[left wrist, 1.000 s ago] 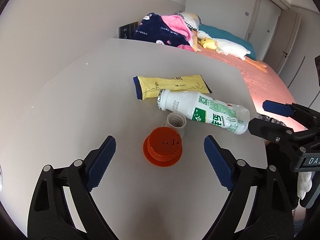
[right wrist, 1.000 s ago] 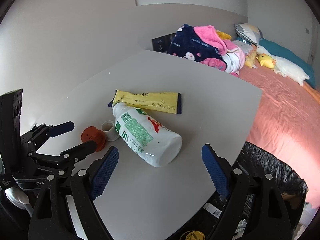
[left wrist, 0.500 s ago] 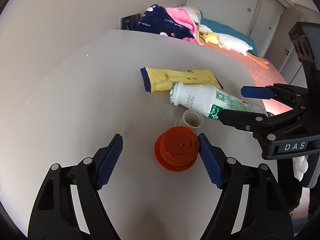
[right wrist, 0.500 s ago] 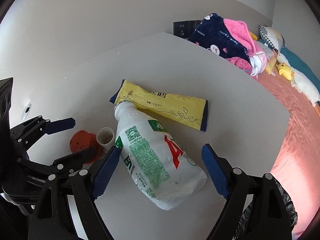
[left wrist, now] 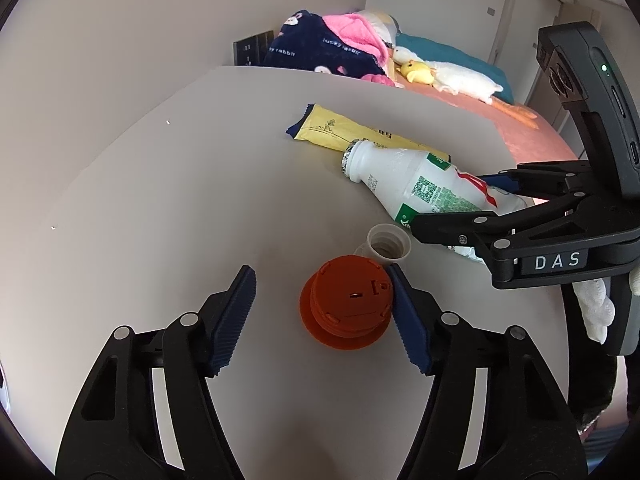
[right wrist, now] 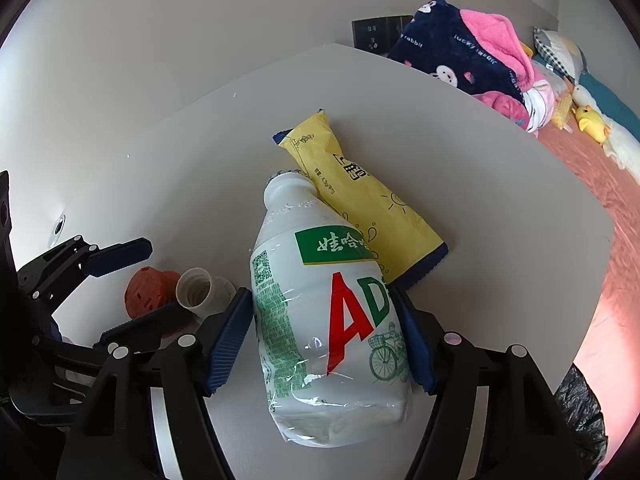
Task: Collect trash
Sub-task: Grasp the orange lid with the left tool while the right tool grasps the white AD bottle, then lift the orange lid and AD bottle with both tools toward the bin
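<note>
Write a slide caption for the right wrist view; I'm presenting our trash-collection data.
Right gripper straddles a crumpled white plastic bottle lying beside a yellow snack wrapper on the grey table.
</note>
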Demonstrator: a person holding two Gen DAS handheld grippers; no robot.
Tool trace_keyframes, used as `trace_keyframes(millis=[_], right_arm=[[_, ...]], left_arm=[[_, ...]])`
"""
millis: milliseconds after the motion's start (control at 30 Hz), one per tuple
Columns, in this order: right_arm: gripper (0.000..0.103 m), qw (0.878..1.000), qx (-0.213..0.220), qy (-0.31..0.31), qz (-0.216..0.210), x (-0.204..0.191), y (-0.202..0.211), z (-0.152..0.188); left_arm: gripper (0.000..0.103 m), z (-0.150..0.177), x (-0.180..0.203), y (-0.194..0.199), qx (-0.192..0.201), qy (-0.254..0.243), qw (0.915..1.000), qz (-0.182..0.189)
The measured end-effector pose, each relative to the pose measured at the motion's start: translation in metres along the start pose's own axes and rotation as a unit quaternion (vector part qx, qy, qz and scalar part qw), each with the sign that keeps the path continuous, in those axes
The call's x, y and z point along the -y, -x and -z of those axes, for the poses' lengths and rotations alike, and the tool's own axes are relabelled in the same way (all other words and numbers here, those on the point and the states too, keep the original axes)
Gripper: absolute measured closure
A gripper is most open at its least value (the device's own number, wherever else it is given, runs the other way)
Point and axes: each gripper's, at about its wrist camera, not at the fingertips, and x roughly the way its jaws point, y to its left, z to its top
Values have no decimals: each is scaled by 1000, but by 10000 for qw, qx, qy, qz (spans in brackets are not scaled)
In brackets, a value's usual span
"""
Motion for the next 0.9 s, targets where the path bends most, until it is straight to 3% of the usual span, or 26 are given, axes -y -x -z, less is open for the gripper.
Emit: trace_keyframes(millis=[133,267,367,600,900], right_arm=[[34,9999,17,106,-100,-9,1,3],[34,9997,-13,48,-256,-13,2,5],[34,9993,-1,-134,-356,-10,5,7],[34,9967,129,-520,-608,2,20,15],[34,9943,489,-732,-606,7,52,22]], left_arm=[[44,0,-3,-3,-109,187,9994,279],[46,0,-1,-2,-75,167,9997,161],[60,0,-1,1,25,207,9997,82],[60,-1,-2,4,69,261,9996,81],[60,-5,8,20,237,166,9993,229]])
